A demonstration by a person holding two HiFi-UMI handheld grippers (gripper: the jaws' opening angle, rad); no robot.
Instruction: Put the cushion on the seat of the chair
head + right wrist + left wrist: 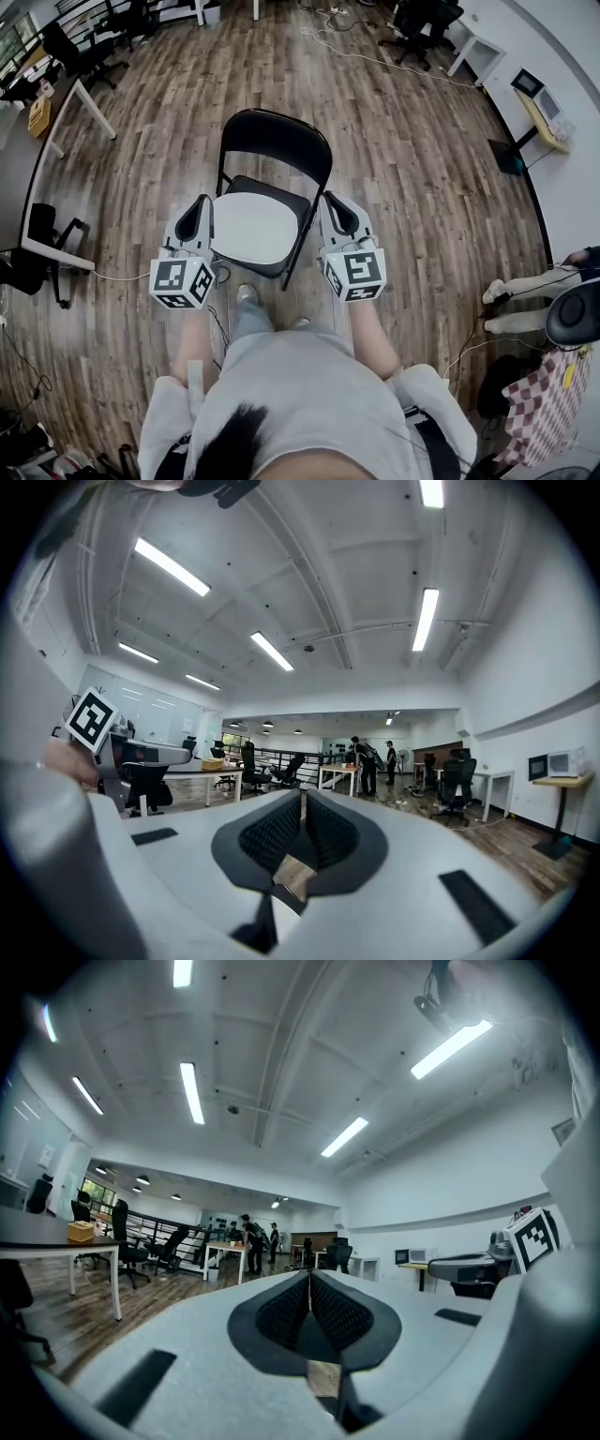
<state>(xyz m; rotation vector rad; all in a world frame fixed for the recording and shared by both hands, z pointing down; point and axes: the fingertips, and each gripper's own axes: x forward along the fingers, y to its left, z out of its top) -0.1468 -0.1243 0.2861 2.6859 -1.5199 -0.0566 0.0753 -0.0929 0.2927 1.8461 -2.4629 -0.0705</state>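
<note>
My left fingers (200,216) and right fingers (337,214) are closed and empty, flanking the folding chair (277,141). The cushion (253,228) lies toward the lower-left edge of the seat (296,201), so I judge a brush from me could slide it off.

Wood-plank floor (403,159), white desks (56,1244), black office chairs (70,52), white walls (450,1185), ceiling strip lights (192,1091).

The cushion (253,228) lay on the seat of the chair (275,141), which stood on the floor (412,187) straight before me, its backrest on the far side. My left gripper (201,202) hung beside the seat's left edge and my right gripper (336,201) beside its right edge, with the cushion between them. A worktop (19,169) stood well off to my left, with a box (39,114) on its far end. Another person's legs (525,286) stretched along the floor at my far right.
</note>
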